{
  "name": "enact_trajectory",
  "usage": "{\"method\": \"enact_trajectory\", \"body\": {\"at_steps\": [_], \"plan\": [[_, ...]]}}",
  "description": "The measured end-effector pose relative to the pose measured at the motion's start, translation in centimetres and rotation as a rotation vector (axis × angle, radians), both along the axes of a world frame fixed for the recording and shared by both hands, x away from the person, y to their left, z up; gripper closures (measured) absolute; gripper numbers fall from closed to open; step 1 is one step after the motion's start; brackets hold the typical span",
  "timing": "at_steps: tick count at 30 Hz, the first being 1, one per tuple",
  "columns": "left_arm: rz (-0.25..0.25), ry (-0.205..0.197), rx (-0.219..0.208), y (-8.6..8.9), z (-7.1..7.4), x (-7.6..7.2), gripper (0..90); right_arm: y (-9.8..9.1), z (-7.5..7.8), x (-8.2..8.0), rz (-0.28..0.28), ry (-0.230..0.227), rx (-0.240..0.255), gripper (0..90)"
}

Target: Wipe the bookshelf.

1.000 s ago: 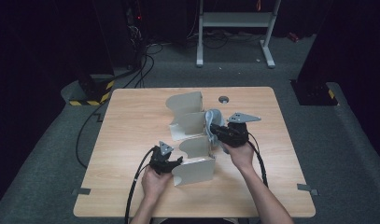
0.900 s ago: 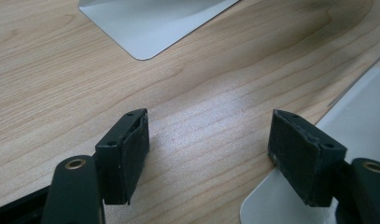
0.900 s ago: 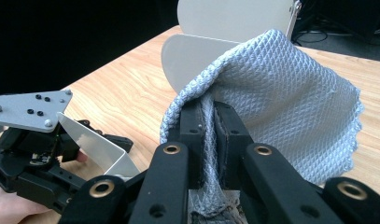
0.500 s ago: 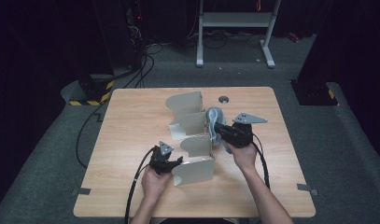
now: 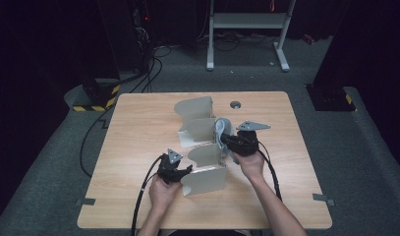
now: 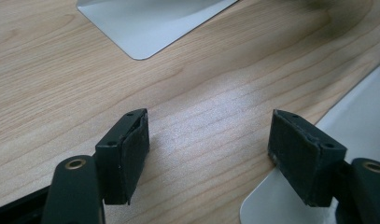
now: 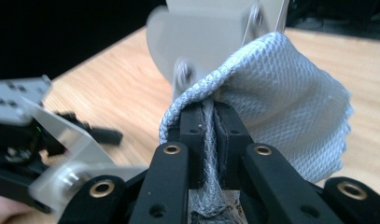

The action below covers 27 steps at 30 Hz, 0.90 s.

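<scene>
A pale metal rack (image 5: 201,129) with several curved panels stands at the middle of the table. My right gripper (image 5: 229,139) is at the rack's right side, shut on a fold of grey mesh cloth (image 5: 222,128). In the right gripper view the cloth (image 7: 281,93) bulges out beyond the pinching jaws of that gripper (image 7: 214,135), just in front of a rack panel (image 7: 206,32). My left gripper (image 5: 186,170) is open at the front left, beside the nearest panel (image 5: 207,179). Bare tabletop lies between the pads of the left gripper (image 6: 208,158), and a panel edge (image 6: 365,121) lies by the right pad.
The wooden table (image 5: 138,147) has a round cable hole (image 5: 235,104) behind the rack. Cables trail from both grippers toward the front edge. Beyond the table are dark floor, a metal stand (image 5: 246,29) and yellow-black tape (image 5: 97,103). In the right gripper view the left gripper (image 7: 38,135) appears at the left.
The right gripper, with the cloth in it, drifted a little to the right and came back beside the rack. The left gripper stayed where it was.
</scene>
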<state>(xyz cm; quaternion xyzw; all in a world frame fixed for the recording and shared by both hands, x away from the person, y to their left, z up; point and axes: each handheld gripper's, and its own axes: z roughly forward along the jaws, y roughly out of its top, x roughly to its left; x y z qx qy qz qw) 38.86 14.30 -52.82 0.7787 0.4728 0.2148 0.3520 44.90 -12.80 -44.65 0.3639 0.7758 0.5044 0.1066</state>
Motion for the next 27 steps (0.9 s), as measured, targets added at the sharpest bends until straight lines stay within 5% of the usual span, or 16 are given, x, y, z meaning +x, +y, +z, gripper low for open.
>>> {"method": "enact_trajectory", "body": {"at_steps": [18,23,27], "plan": [[0.0,0.0,0.0,0.0,0.0,0.0,29.6,1.1,-5.1,1.9,-0.002,0.16,-0.087,83.8],[0.0,0.0,0.0,0.0,0.0,0.0,29.6,0.9,-4.8,2.0,-0.003,0.153,-0.077,83.8],[0.0,0.001,0.0,0.0,0.0,0.0,29.6,0.6,-2.9,1.5,-0.001,0.11,-0.044,83.8]]}}
